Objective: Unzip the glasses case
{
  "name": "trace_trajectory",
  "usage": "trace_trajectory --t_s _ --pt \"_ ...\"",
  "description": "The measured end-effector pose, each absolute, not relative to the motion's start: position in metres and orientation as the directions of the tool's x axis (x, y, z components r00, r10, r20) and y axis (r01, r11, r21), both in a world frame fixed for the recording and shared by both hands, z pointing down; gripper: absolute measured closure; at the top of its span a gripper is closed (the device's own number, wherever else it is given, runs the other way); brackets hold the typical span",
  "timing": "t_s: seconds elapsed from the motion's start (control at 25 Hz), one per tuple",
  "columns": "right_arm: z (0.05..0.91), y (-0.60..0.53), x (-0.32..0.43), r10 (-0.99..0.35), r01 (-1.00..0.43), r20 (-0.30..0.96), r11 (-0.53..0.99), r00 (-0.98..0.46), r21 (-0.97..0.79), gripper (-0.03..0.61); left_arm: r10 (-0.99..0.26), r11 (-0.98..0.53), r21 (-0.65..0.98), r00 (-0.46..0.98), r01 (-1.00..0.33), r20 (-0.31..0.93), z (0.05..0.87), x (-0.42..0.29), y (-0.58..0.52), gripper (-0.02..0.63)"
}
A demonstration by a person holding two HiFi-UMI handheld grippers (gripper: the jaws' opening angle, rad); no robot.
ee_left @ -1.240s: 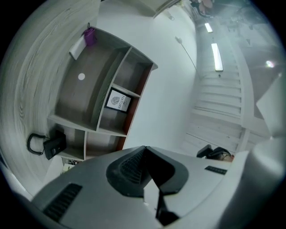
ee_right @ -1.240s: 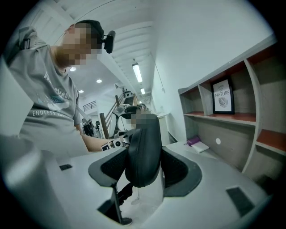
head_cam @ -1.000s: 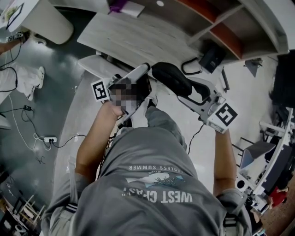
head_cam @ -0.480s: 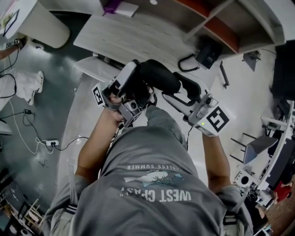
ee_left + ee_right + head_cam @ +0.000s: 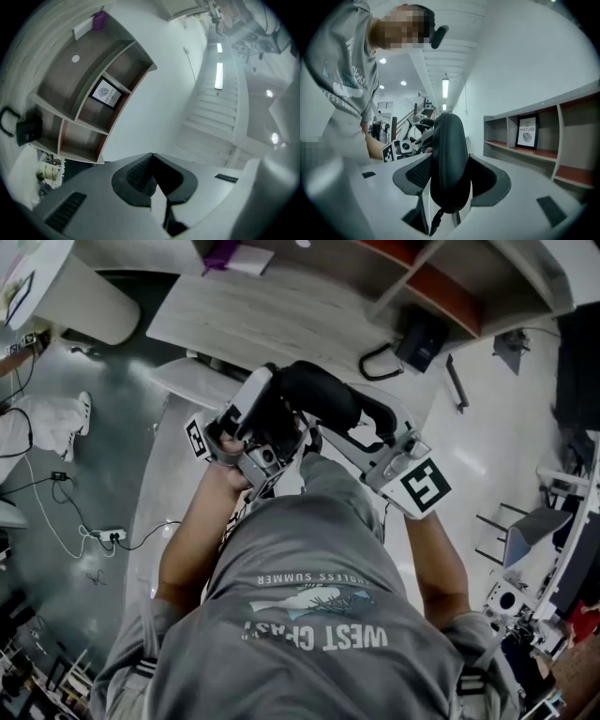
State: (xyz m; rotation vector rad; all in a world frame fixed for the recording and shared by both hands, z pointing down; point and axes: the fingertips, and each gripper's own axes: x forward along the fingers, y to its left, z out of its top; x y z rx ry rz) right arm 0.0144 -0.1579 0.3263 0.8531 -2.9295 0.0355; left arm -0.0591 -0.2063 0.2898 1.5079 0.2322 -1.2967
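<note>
The black glasses case (image 5: 314,390) is held up in the air in front of the person's chest. In the right gripper view the glasses case (image 5: 449,164) stands on end between the two pads, zipper seam facing the camera, its pull tab (image 5: 436,218) hanging below. My right gripper (image 5: 450,180) grips it and its jaws are closing a little on it; the right gripper (image 5: 352,427) reaches in from the right. My left gripper (image 5: 272,381) sits by the case's left end and points steeply up. In its own view the left gripper (image 5: 152,157) has its tips together, nothing visible between them.
A pale wooden desk (image 5: 272,315) lies ahead, with a purple item (image 5: 223,254) at its back and a black adapter with cable (image 5: 419,338) to the right. Wall shelves (image 5: 534,154) hold a framed print (image 5: 528,133). A power strip and cables (image 5: 98,535) lie on the floor at left.
Both grippers and the case have shifted left and risen toward the head camera. The left gripper has tilted upward and closed in on the case's left end.
</note>
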Motion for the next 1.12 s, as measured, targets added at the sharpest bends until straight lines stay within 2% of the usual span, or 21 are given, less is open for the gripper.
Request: trace_trajectory --t_s 0.24,0.36,0.64,0.84,0.96,1.12 --pt "0.343 -0.152 0.036 -0.514 -0.486 0.334 0.858 -0.790 0.168 0.344 -0.325 -0.504 0.746 0.704 0.435 -0.631 0.296 -0.045 -0.196 0.614" --pt "0.348 -0.148 0.041 -0.487 -0.470 0.452 0.868 -0.747 0.159 0.347 -0.277 -0.591 0.756 0.810 0.279 -0.516 0.297 -0.043 -0.190 0.614" --pt "0.351 -0.148 0.045 -0.473 -0.470 0.595 0.865 -0.650 0.175 0.348 -0.250 -0.775 0.632 0.927 -0.018 -0.280 0.286 -0.037 -0.186 0.614" --pt "0.361 -0.152 0.054 -0.518 -0.465 0.686 0.838 -0.511 0.287 0.350 -0.289 -0.878 0.401 0.957 -0.261 -0.009 0.285 -0.026 -0.179 0.614" --pt "0.368 -0.158 0.057 -0.542 -0.464 0.711 0.821 -0.448 0.333 0.351 -0.297 -0.913 0.266 0.951 -0.310 0.090 0.281 -0.018 -0.173 0.614" --pt "0.367 -0.165 0.053 -0.549 -0.475 0.720 0.812 -0.426 0.338 0.351 -0.250 -0.933 0.240 0.963 -0.267 0.100 0.279 0.005 -0.158 0.614"
